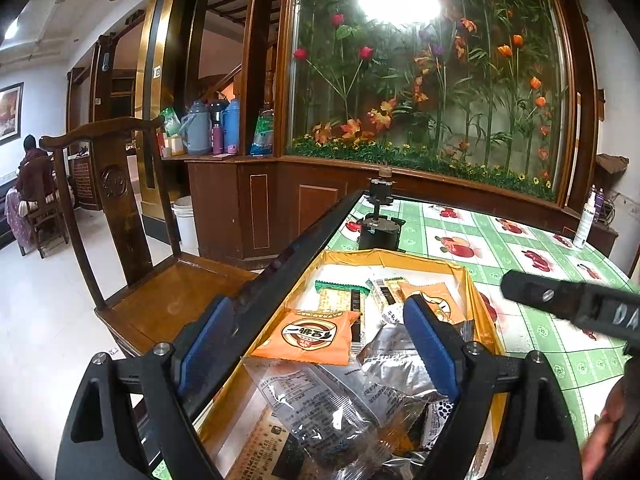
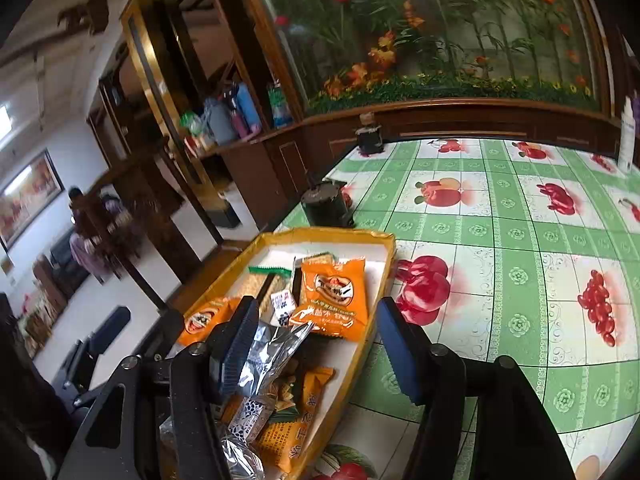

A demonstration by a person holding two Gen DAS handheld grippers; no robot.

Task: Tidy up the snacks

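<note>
Green checked tablecloth (image 2: 500, 216) with fruit prints covers the table, and a wall of artificial flowers (image 1: 420, 80) stands behind it. On the cloth lies a yellow tray (image 2: 384, 264) full of snack packets. Left gripper (image 1: 320, 340) hangs over the tray with jaws wide and nothing between the pads; an orange packet (image 1: 306, 336) lies just under it, at 12 o'clock from its base. Right gripper (image 2: 316, 344) is half open and holds nothing; a silver packet (image 2: 272, 352) touches its left finger, and another orange packet (image 2: 334, 292) lies at 12 o'clock.
</note>
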